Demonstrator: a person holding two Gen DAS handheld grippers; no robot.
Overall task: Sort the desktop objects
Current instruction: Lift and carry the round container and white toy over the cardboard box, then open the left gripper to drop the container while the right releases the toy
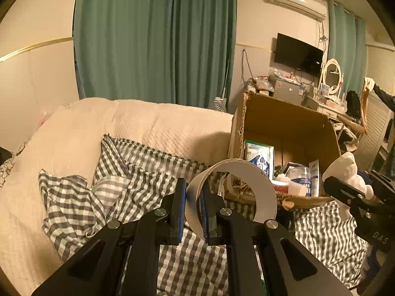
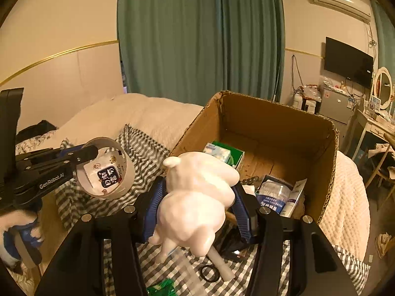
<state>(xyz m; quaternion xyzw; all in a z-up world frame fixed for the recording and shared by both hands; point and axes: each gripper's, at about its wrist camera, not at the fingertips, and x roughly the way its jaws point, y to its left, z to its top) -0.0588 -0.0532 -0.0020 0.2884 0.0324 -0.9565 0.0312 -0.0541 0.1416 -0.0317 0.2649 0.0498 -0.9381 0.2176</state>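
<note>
On the checked bedspread [image 1: 153, 162], "GenRobot.AI" left gripper [image 1: 192, 212] pinches a tape roll [image 1: 261, 185]; right gripper [image 2: 200, 209] clamps a white figurine [image 2: 197, 197].

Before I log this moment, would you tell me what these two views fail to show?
- Cardboard box floor, left wrist view: near wall hides part.
- White figurine, right wrist view: underside hidden between the right claw fingers.
- Tape roll held in left claw: label unreadable.
</note>
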